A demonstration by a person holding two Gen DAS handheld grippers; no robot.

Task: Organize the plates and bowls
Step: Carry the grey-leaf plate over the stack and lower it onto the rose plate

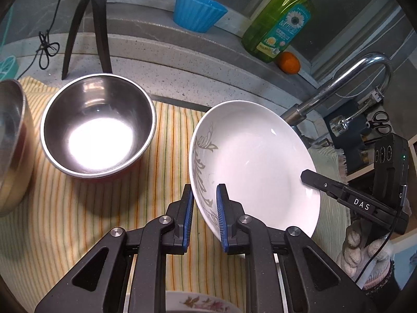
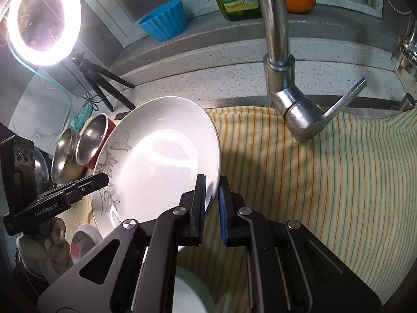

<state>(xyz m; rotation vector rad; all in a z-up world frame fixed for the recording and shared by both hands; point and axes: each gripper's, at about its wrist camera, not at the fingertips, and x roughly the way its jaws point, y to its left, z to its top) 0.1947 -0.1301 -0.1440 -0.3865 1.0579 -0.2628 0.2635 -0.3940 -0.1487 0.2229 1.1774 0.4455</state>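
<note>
"DAS" marks the right gripper (image 1: 362,203), "GenRobot.AI" the left gripper (image 2: 48,210); the soap bottle (image 1: 278,23) label print appears illegible.

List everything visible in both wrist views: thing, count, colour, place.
white plate: 1, white with grey leaf print, tilted, held above striped cloth
steel bowls: 2, silver, on cloth at left
striped cloth: 1, yellow-green, over counter
blue cup: 1, back ledge
soap bottle: 1, green, ledge
orange: 1, beside bottle
faucet: 1, chrome
ring light: 1, lit, on tripod
floral dish: 1, bottom edge
left gripper: straddling plate rim
right gripper: straddling opposite rim
gloved hand: 1
</note>
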